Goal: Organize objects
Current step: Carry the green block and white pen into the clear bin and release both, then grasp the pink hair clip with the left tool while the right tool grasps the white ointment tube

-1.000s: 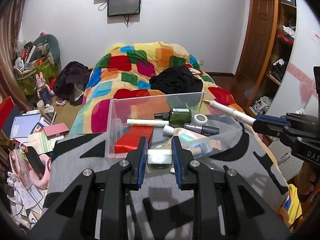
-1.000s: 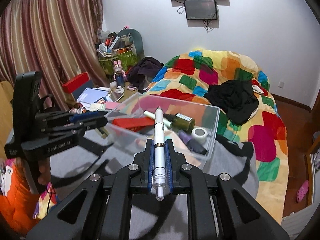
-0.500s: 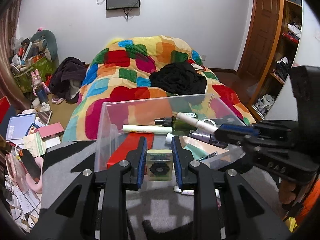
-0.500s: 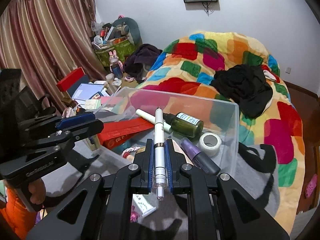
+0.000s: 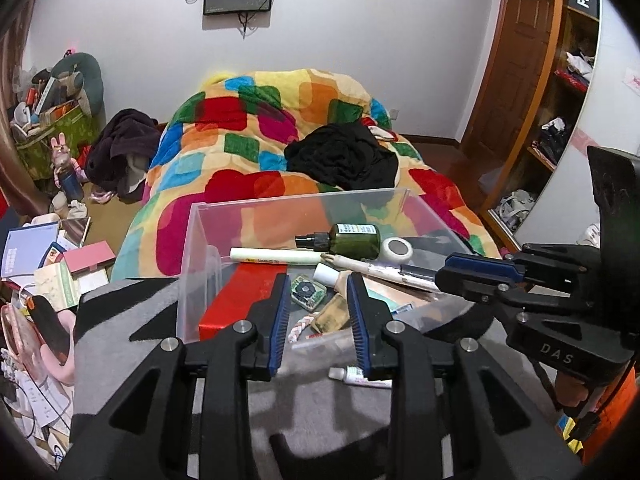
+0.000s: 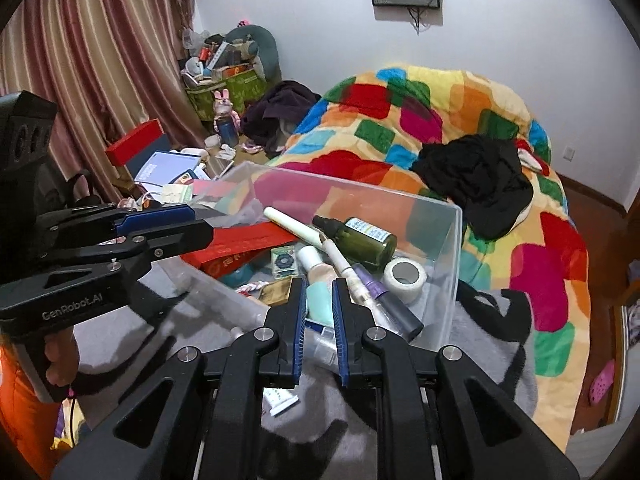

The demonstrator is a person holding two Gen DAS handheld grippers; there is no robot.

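A clear plastic bin (image 5: 192, 240) (image 6: 452, 248) sits on the grey blanket. It holds a red box (image 5: 244, 292), a green bottle (image 5: 352, 238) (image 6: 360, 240), a tape roll (image 5: 396, 249) (image 6: 404, 276), a cream tube (image 5: 276, 256) and other small items. A small green square case (image 5: 307, 289) (image 6: 283, 261) lies in the bin. A white pen (image 5: 380, 270) (image 6: 348, 272) lies across the items. My left gripper (image 5: 318, 312) is open and empty above the bin's near edge. My right gripper (image 6: 318, 308) is open and empty over the bin.
A small white tube (image 5: 360, 375) (image 6: 282, 400) lies on the grey blanket in front of the bin. A colourful quilt (image 5: 280, 128) with black clothes (image 5: 344, 156) lies behind. Clutter, books and boxes (image 5: 60, 264) fill the left floor. Wooden shelves (image 5: 560, 92) stand right.
My left gripper opened and the small square case dropped into the bin. My right gripper opened and the white pen now lies in the bin.
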